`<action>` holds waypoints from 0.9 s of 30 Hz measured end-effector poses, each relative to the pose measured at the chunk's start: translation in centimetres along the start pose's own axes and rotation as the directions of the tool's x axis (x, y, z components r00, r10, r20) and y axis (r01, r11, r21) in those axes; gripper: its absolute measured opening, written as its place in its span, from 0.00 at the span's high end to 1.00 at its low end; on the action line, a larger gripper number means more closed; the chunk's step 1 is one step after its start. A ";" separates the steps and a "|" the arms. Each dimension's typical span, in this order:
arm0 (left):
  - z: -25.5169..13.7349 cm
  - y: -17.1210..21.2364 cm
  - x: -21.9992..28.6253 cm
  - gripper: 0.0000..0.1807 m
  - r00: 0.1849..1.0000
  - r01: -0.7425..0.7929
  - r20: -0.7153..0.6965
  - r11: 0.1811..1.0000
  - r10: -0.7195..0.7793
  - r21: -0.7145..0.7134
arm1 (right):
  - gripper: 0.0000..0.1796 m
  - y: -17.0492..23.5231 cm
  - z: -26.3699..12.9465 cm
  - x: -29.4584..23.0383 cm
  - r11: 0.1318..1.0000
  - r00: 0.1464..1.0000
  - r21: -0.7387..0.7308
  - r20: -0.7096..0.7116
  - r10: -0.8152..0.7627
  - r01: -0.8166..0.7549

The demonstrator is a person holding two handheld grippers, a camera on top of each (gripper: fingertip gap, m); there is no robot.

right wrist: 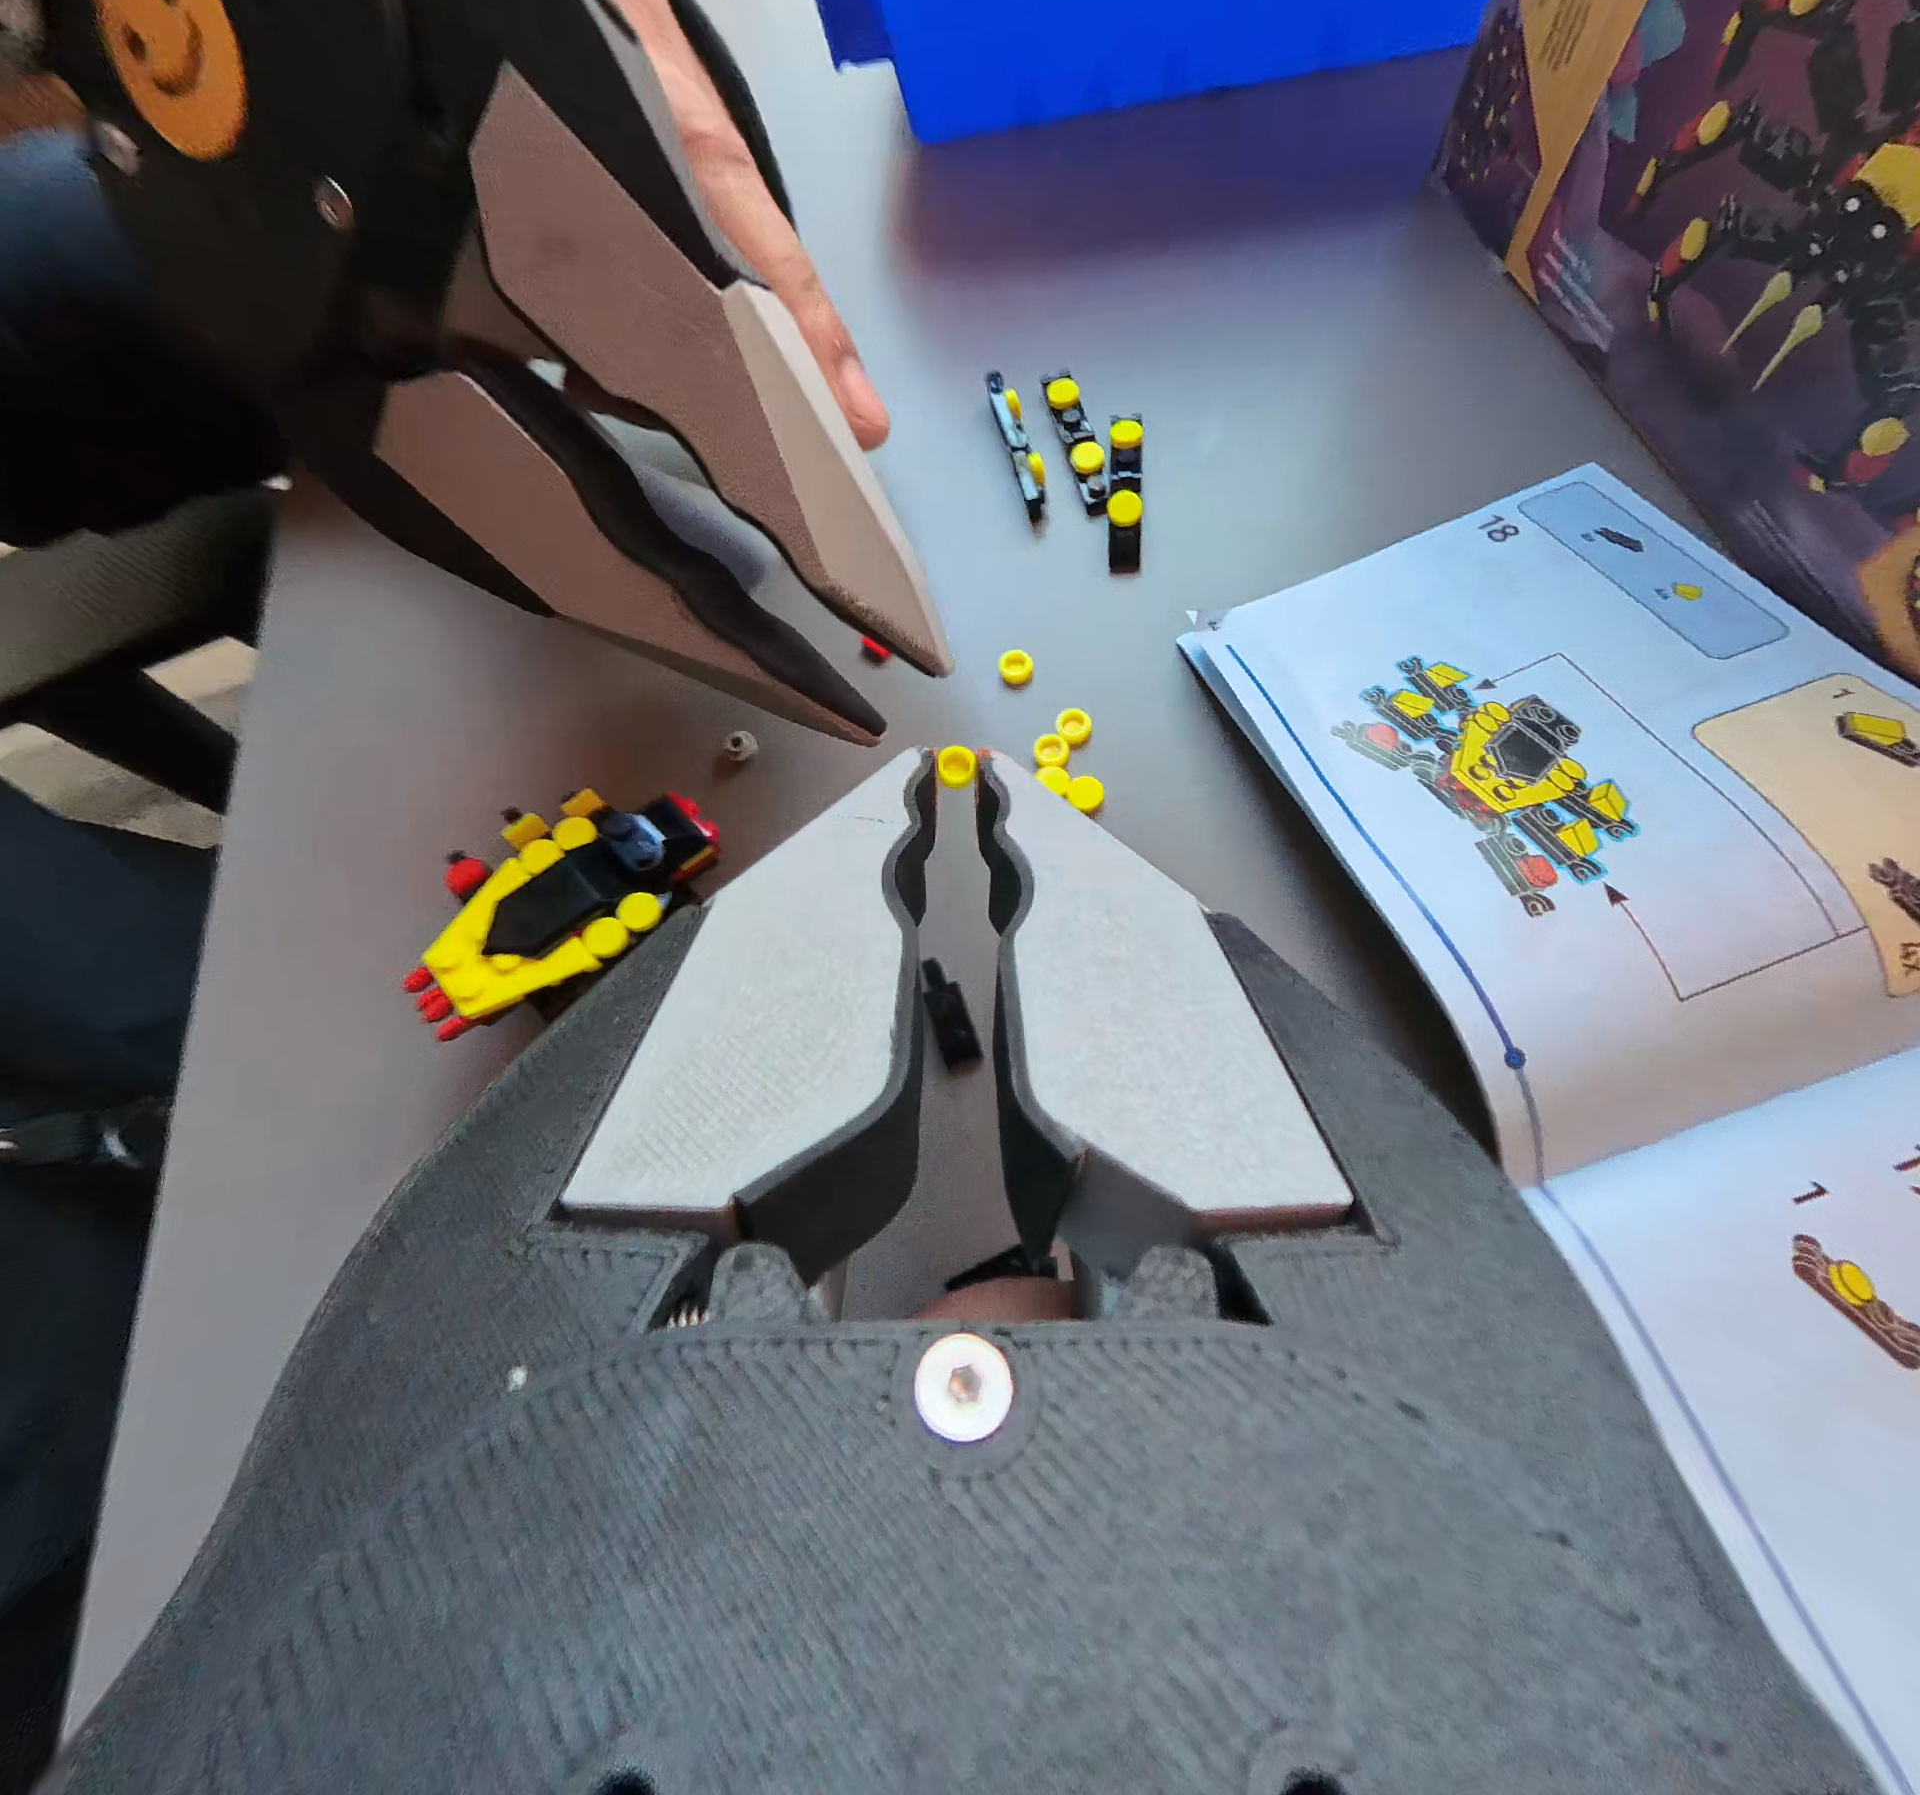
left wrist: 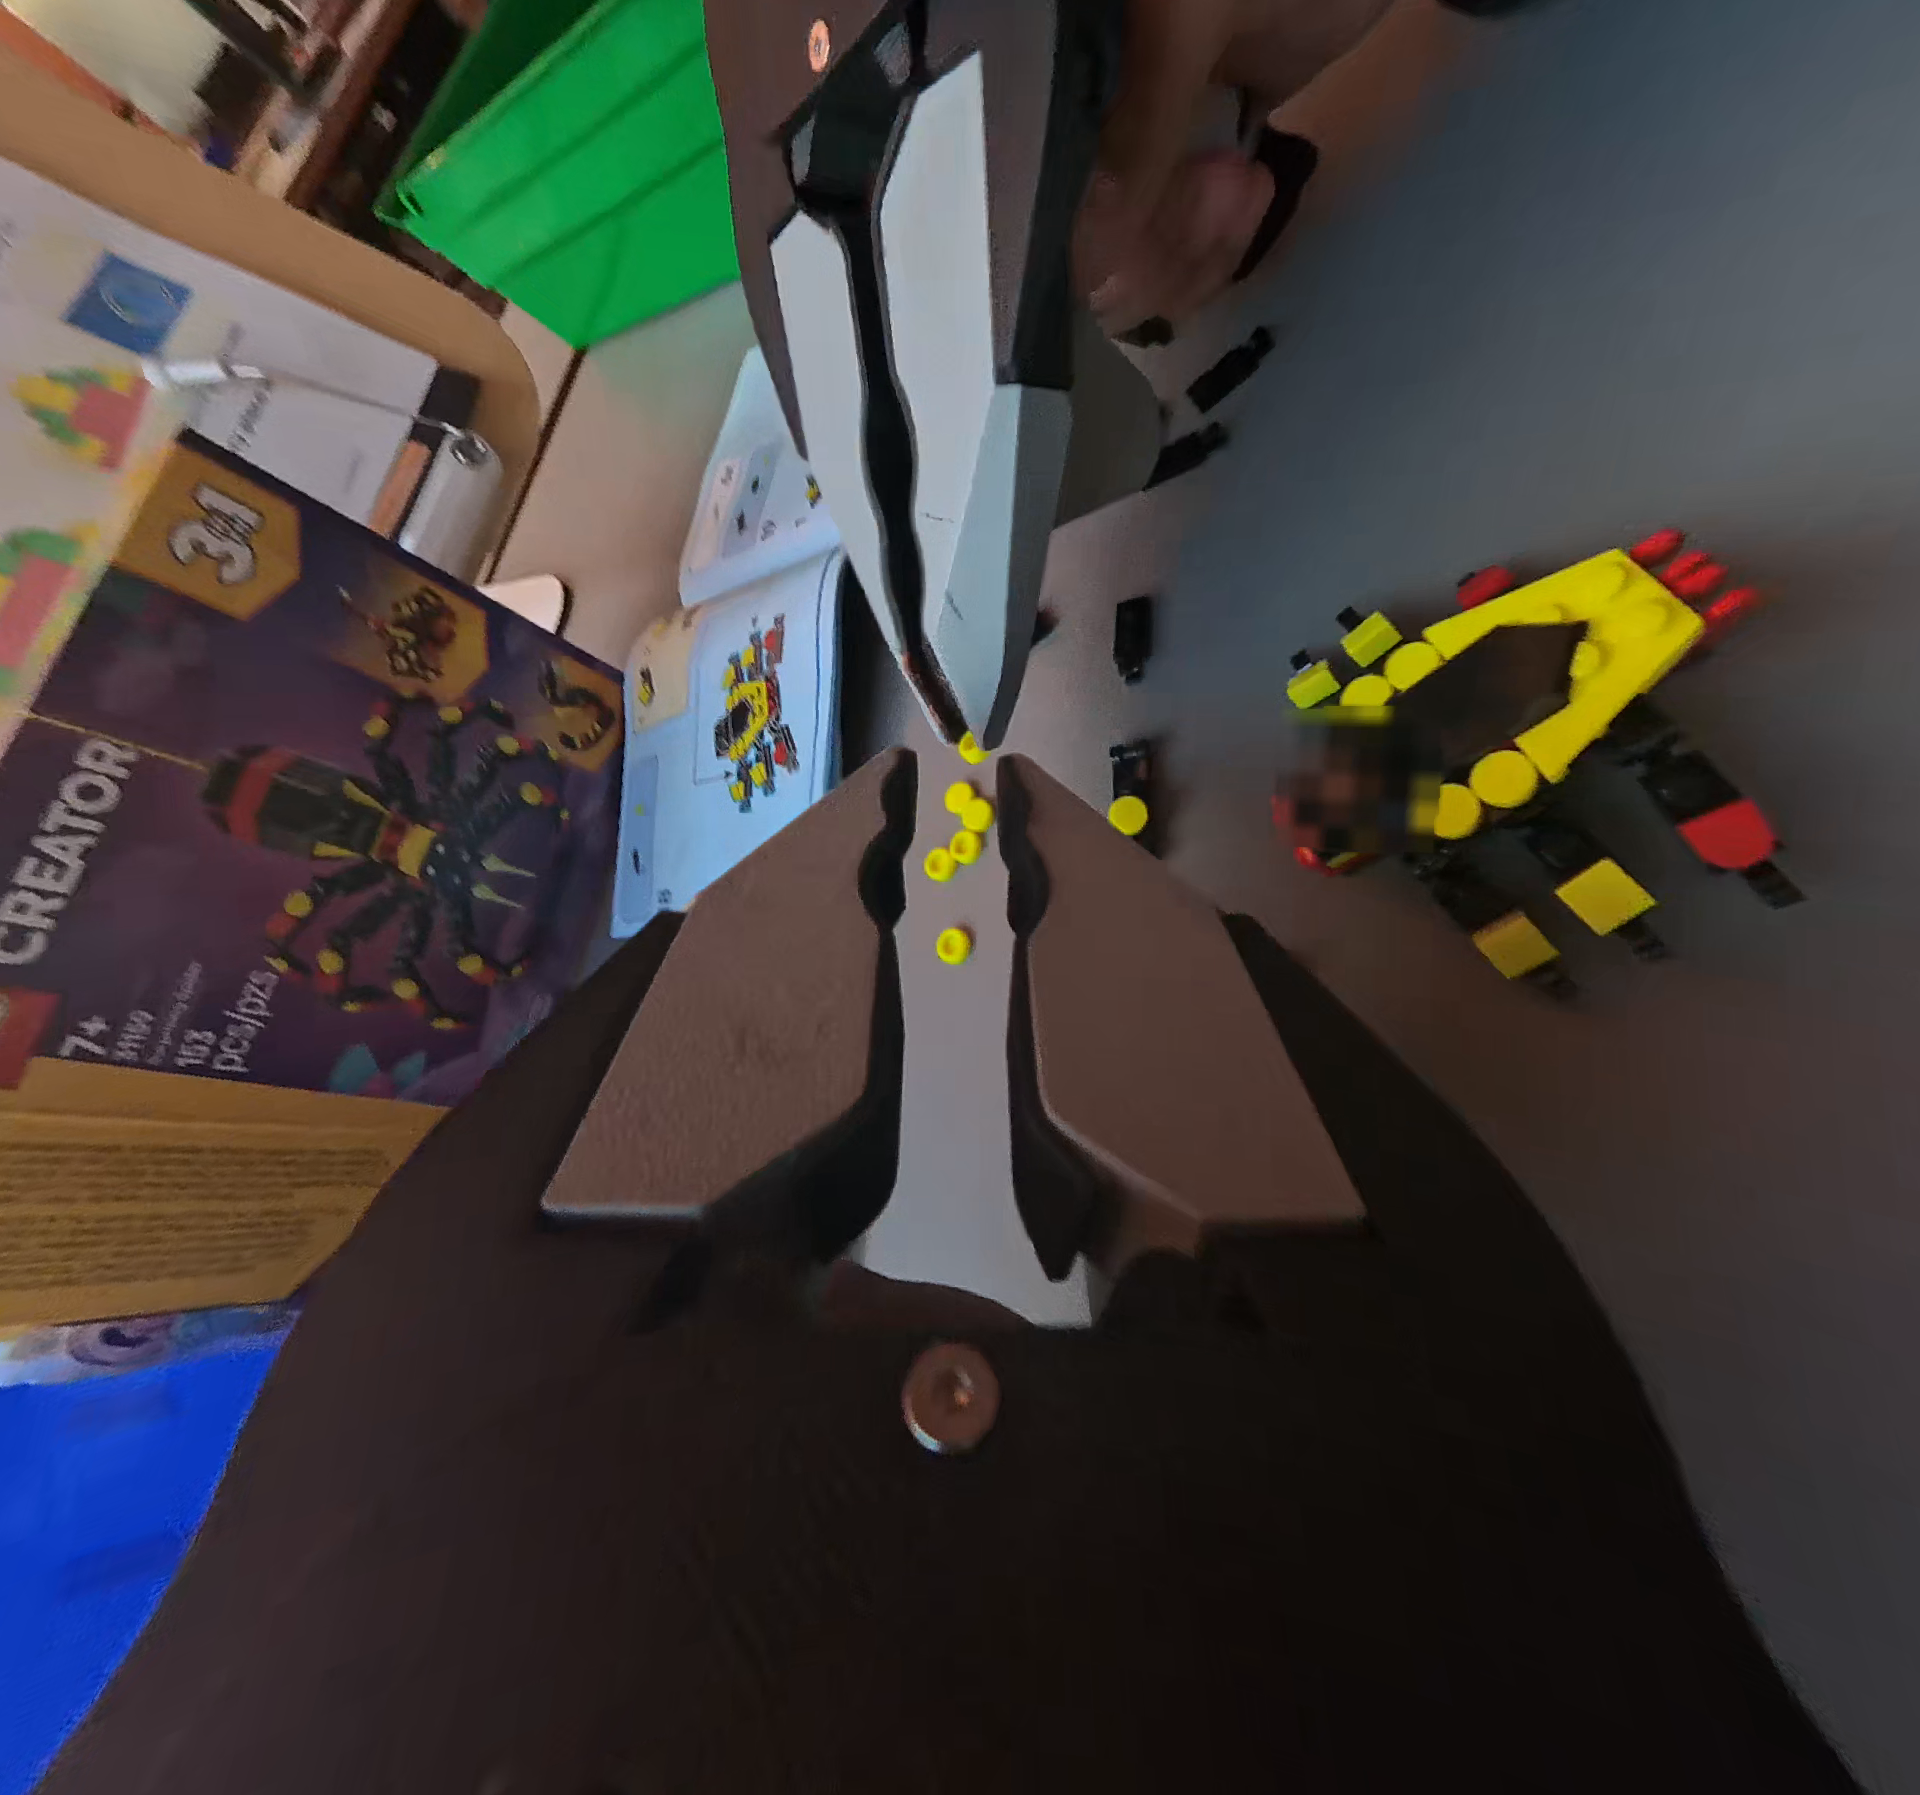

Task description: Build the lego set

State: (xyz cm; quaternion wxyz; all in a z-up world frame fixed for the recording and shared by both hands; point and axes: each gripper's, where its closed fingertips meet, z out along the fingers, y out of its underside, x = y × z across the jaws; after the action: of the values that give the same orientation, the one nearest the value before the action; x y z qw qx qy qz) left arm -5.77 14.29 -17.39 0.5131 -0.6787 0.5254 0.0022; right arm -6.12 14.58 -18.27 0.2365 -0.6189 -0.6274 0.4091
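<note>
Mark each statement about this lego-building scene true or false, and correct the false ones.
1. The right tongs grip a yellow round stud at their tips. True.
2. The left tongs hold a black brick. False: nothing sits between their slightly parted tips.
3. The instruction booklet lies shut. False: it lies open on the table.
4. The yellow and black model rests on the table, apart from both tongs. True.
5. A blue bin stands beyond the loose yellow studs. True.
</note>
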 end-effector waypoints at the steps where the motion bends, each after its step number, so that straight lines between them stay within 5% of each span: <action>1: -0.1 -0.4 -0.1 0.94 1.000 -0.019 0.014 1.000 0.018 0.023 | 0.98 -0.2 -0.2 -0.2 1.000 1.000 0.016 0.023 0.012 -0.012; 27: -1.5 -3.5 -0.2 1.00 0.997 -0.064 0.060 0.977 0.052 0.206 | 0.98 -2.7 -2.9 -3.1 0.942 0.886 0.126 0.397 0.240 -0.312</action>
State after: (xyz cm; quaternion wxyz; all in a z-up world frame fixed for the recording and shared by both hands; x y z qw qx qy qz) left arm -4.14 13.09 -14.11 0.5950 -0.6055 0.5281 -0.0191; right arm -5.02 12.52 -13.83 0.1081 -0.5875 -0.5249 0.6064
